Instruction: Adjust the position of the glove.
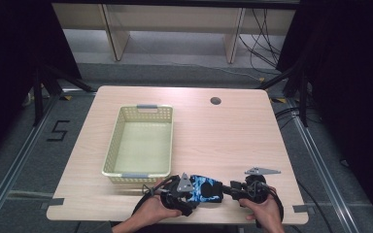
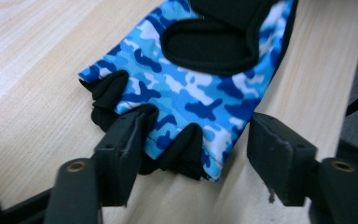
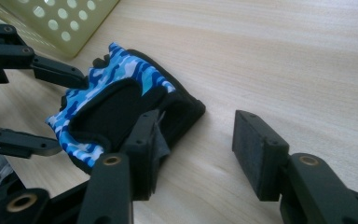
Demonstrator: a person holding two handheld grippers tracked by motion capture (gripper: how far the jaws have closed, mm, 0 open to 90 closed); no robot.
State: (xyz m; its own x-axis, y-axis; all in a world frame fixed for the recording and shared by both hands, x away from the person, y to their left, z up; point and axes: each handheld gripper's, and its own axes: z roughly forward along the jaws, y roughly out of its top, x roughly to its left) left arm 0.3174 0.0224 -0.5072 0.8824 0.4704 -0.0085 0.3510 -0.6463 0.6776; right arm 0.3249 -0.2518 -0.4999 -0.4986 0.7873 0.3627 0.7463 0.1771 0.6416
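Presumably light, limp and non-fragile: fingerless camouflage glove [image 1: 205, 189], flat at desk [image 1: 223, 136] near edge beside basket [image 1: 111, 150]; pinch its finger hem between spread left claw [image 2: 191, 149]; right claw [image 3: 191, 140] also spread.

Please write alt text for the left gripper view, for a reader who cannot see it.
A blue camouflage fingerless glove with black trim lies on a light wooden table. The left gripper has its open black jaws around the glove's finger end.
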